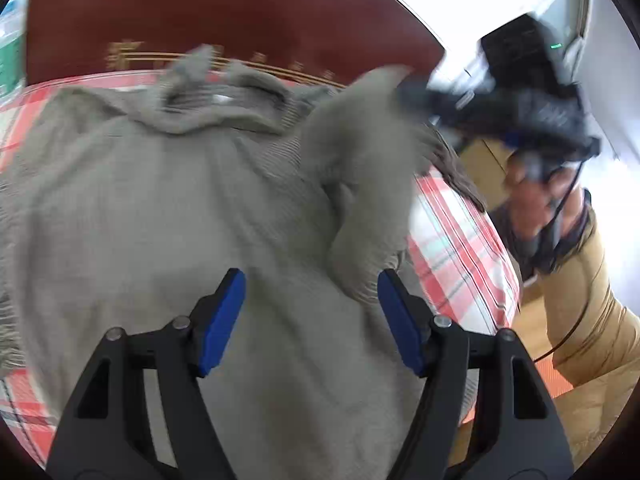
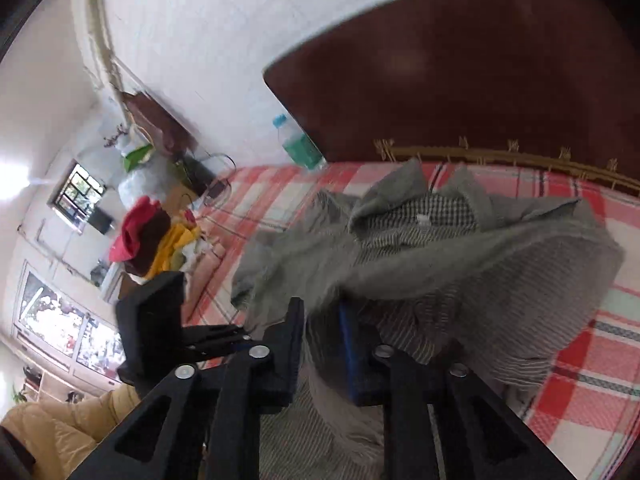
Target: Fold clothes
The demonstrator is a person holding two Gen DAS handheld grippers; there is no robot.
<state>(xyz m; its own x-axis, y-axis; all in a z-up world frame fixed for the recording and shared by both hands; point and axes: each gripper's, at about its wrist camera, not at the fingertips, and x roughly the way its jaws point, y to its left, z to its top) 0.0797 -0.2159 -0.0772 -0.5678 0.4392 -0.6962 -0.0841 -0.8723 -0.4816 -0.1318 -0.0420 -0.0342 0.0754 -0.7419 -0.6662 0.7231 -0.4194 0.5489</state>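
Plaid bed (image 1: 460, 232) bears one grey sweater (image 1: 160, 208); left hand-held gripper (image 1: 312, 320) released, right hand-held gripper (image 2: 320, 344) grasping its sleeve (image 2: 480, 264)

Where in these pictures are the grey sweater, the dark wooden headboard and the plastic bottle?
grey sweater (image 1: 160, 208): left wrist view, on its flat body panel.
dark wooden headboard (image 2: 460, 80): right wrist view, on its plain upper board.
plastic bottle (image 2: 300, 146): right wrist view, on its greenish label, below the blue cap.
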